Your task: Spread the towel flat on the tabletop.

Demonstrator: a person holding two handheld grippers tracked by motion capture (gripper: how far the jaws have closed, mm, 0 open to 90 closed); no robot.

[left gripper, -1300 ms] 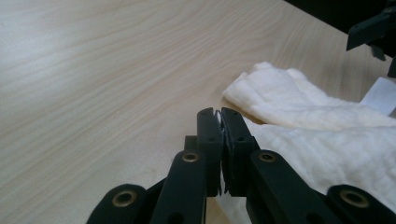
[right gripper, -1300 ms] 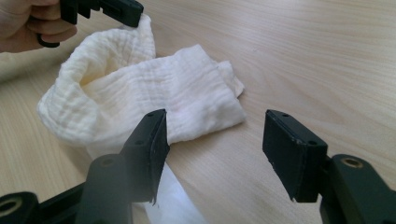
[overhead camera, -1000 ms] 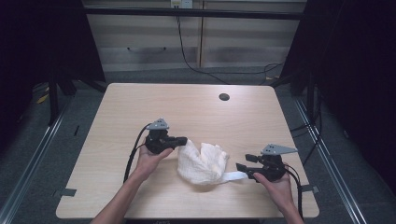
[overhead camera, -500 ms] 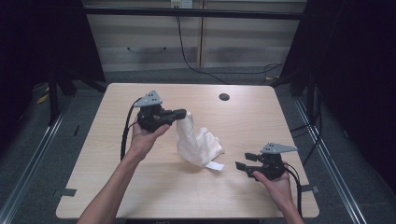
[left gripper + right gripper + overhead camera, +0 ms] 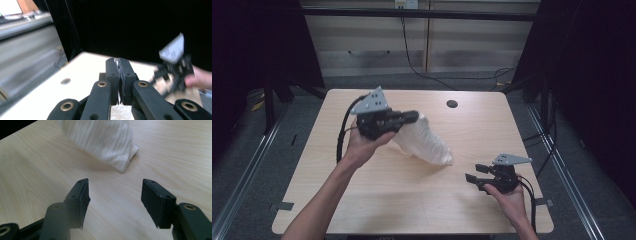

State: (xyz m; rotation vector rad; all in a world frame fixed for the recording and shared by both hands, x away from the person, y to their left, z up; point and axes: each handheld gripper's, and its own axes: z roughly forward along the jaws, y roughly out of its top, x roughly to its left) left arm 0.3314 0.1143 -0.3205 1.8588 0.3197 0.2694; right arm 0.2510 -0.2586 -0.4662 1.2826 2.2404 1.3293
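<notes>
A white ribbed cloth hangs from my left gripper, raised above the middle of the wooden table; its lower corner trails down near the tabletop. In the left gripper view my left gripper is shut on a thin edge of the cloth. My right gripper rests low at the front right of the table, open with nothing between its jaws. The right gripper view has my right gripper facing the cloth, whose lower corner is a short way beyond the jaws.
A small dark round hole is set in the table near its far edge. Cables run along the floor behind the table. Dark curtains hang at both sides.
My left gripper has risen and moved toward the far left, lifting the cloth off the table so it hangs stretched. The cloth has left the right gripper's jaws. The right hand has stayed put.
</notes>
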